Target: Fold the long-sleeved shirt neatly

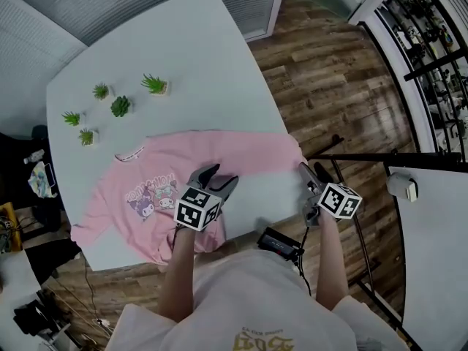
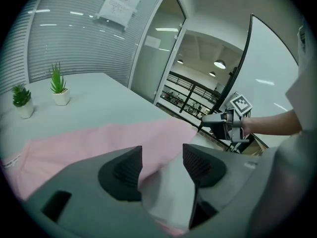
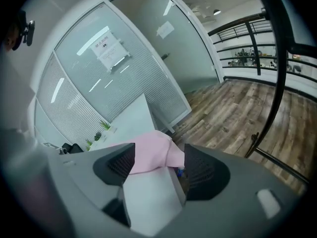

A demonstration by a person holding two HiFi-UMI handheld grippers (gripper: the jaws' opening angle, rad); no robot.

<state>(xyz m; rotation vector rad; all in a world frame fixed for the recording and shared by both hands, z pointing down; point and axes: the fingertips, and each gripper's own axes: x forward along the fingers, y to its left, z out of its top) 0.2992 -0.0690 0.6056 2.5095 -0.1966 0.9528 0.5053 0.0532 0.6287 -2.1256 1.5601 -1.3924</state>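
Closest, at 6 o'clock in the head view, is the person [image 1: 248,306], with both arms held out. Just past them a small black box [image 1: 280,243] sits at the near edge of the white surface [image 1: 190,50].

The left claw [image 1: 217,178] hangs over the middle of the pink long-sleeved shirt [image 1: 241,152]. Its two jaws are wide apart and hold nothing. In the left gripper view, the shirt's edge and some bare surface show in the gap. It looks to be just above the cloth, but I cannot be sure it is not touching.

The right claw [image 1: 313,172] is at 3 o'clock, by the right edge of the surface. Its jaws are wide apart too, and empty. The end of one sleeve [image 1: 289,148] lies a bit farther on, seen between them.

The shirt lies flat with its front up. Its cartoon print [image 1: 152,197] is towards 8 o'clock. The other sleeve [image 1: 86,231] reaches the surface's edge near 8 o'clock.

Farther back, at 10 o'clock, four little green plants [image 1: 121,106] stand in pots. A wooden floor [image 1: 329,72] lies beyond, at 1 o'clock.
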